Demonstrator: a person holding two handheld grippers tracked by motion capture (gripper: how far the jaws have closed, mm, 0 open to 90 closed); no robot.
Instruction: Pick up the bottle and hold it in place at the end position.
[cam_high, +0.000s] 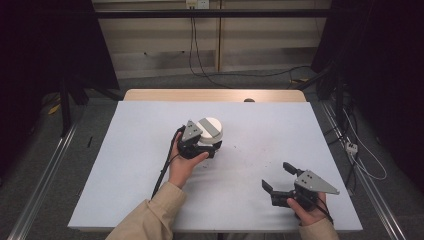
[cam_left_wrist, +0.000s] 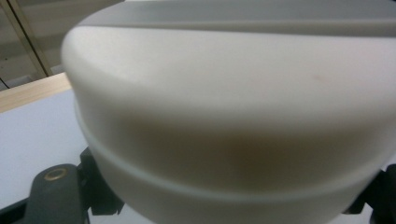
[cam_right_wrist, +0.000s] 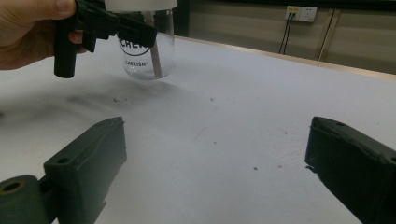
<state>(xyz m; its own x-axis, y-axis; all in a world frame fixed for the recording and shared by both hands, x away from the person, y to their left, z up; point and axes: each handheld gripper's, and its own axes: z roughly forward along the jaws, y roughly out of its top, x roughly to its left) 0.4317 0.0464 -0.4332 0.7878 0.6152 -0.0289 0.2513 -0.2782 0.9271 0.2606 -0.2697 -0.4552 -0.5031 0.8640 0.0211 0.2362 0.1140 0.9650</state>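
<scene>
My left claw was clamped on the jar, its jaws drawn in against the sides just under the white lid. From above, the jar stood near the middle of the table, a little toward my left, with my left hand wrapped round the claw's body and the grey three-cornered plate lying beside the lid. In the left gripper view the lid sat so close that it was blurred; a black jaw showed at each lower corner, pressed to the jar's sides. The right gripper view gave the clearest look at the jar: clear glass with black lettering, a thin stick leaning inside it, the left claw across its upper part. In that view the jar's base appeared slightly clear of the tabletop, with a faint shadow under it, though I could not be sure of a gap. My right claw was near the front right corner of the table, well apart from the jar, held in my right hand. Its jaws stood wide with nothing between them, only the pale, lightly speckled tabletop showing in the gap. The black cable from the left claw trailed back along my sleeve.
</scene>
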